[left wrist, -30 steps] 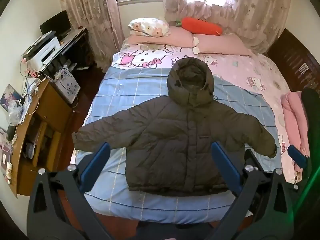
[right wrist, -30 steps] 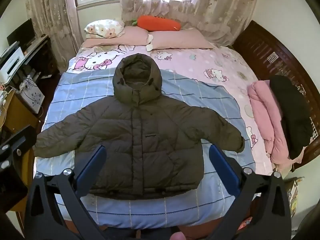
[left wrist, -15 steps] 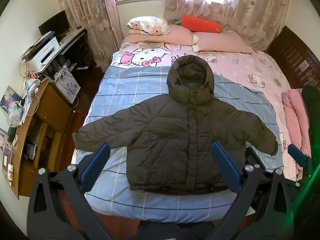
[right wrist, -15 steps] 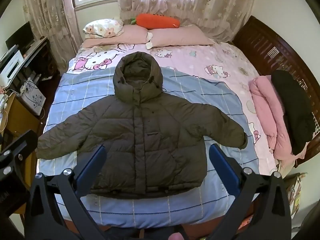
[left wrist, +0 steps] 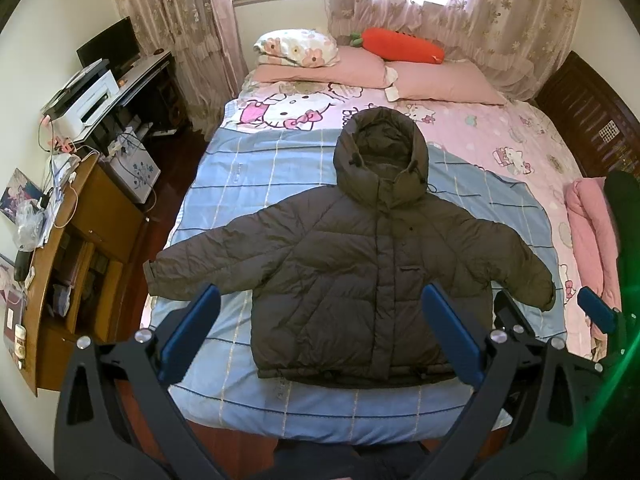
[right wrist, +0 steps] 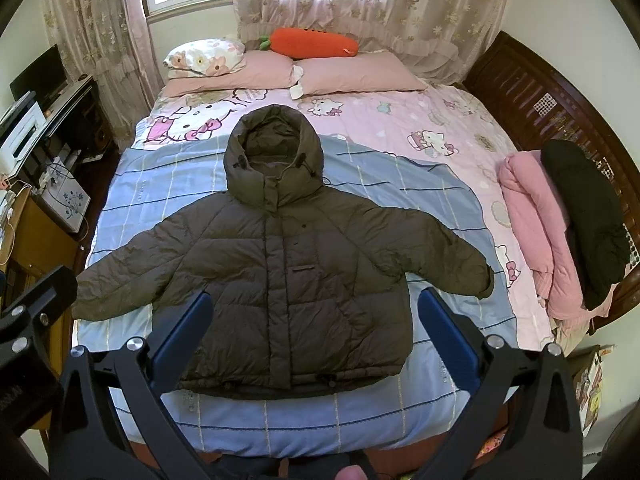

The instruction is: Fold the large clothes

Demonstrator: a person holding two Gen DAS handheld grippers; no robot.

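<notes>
A dark olive hooded puffer jacket (left wrist: 360,272) lies flat, front up, sleeves spread, on the blue checked blanket (left wrist: 256,168) of the bed; it also shows in the right wrist view (right wrist: 280,272). My left gripper (left wrist: 320,328) is open and empty, held above the jacket's hem near the bed's foot. My right gripper (right wrist: 316,328) is open and empty, also above the hem. Part of the right gripper shows at the right edge of the left wrist view (left wrist: 596,312).
Pink pillows (right wrist: 344,74) and an orange carrot plush (right wrist: 312,42) lie at the bed's head. Pink and black folded clothes (right wrist: 560,232) lie on the bed's right side. A wooden desk (left wrist: 72,248) and a printer (left wrist: 86,100) stand left of the bed.
Both grippers have drifted slightly, so the jacket sits a little higher in both views. Both stay open; the jacket has not moved.
</notes>
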